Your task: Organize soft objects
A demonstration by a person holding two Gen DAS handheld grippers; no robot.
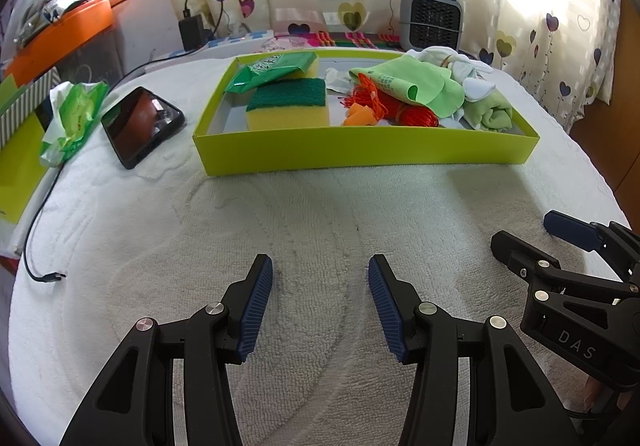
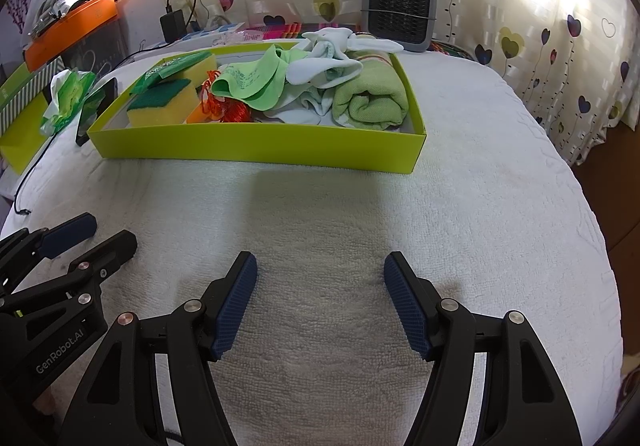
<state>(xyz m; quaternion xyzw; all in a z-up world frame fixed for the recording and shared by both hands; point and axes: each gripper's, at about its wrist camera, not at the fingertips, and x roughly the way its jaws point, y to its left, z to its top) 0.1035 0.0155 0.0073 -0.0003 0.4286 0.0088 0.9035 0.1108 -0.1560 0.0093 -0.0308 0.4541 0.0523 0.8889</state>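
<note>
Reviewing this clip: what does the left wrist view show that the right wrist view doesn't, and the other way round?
Only the left wrist view shows the phone's dark screen face-on and the loose cable plug on the towel. Only the right wrist view shows the rolled green towel's spiral end. Both show the lime box, the yellow-green sponge, the grey heater, and both grippers open: left gripper, right gripper.

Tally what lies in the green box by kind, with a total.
Sponges: 2, the near one and one behind it under a packet
Green packet: 1
Orange string bundle: 1
Green cloths: 2, flat and rolled
Pale socks pile: count unclear
Total: 6, plus socks
</note>
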